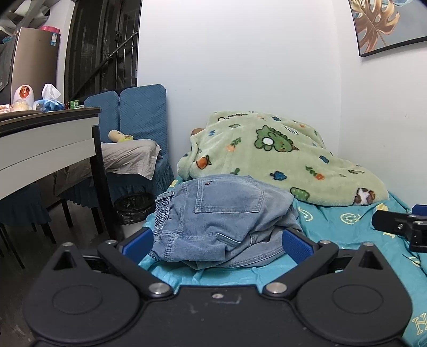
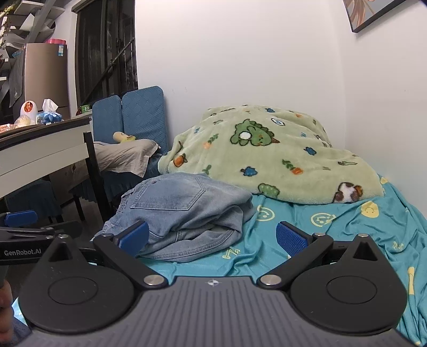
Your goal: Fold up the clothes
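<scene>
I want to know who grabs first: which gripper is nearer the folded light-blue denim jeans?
Left. The left gripper straddles the jeans, both fingers open around them; the right gripper sits open just right of them.

A plain white wall (image 1: 240,66) fills the centre of the frame. At left stand a dark window (image 1: 104,45) and a table (image 1: 45,138); a framed leaf picture (image 1: 384,24) hangs upper right.

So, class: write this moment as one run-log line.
task: fold clothes | jeans: bunched on teal sheet | left gripper: open, at jeans | right gripper: open, empty | blanket: behind
</scene>
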Tool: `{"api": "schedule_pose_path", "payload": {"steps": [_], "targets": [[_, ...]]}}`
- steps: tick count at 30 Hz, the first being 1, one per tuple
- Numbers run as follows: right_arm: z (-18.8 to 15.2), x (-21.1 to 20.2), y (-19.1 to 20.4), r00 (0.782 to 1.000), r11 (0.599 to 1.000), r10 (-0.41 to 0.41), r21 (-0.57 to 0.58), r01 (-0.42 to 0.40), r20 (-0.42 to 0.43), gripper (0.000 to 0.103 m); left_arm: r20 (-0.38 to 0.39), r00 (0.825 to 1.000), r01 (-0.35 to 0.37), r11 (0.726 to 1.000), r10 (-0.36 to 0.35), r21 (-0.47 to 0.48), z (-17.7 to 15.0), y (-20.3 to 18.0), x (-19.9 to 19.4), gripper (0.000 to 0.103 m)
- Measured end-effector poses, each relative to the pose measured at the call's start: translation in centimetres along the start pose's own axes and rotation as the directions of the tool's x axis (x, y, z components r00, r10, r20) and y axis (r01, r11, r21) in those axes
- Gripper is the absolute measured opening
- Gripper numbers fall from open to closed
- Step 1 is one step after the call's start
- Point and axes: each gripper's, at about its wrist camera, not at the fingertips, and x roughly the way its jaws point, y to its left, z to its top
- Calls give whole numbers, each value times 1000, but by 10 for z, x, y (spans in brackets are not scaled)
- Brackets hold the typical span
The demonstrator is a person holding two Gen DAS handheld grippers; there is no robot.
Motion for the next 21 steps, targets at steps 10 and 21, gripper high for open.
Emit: {"api": "schedule_pose_path", "payload": {"steps": [10, 21], "targets": [[-3, 1, -1, 1000, 1000, -4, 4, 4, 5, 103, 6, 1000, 10, 1000, -10, 0, -2, -2, 3, 103], [-3, 3, -2, 1000, 1000, -8, 5, 8, -2, 103, 1, 1000, 21, 1000, -21, 6, -10, 4, 0, 103]]}}
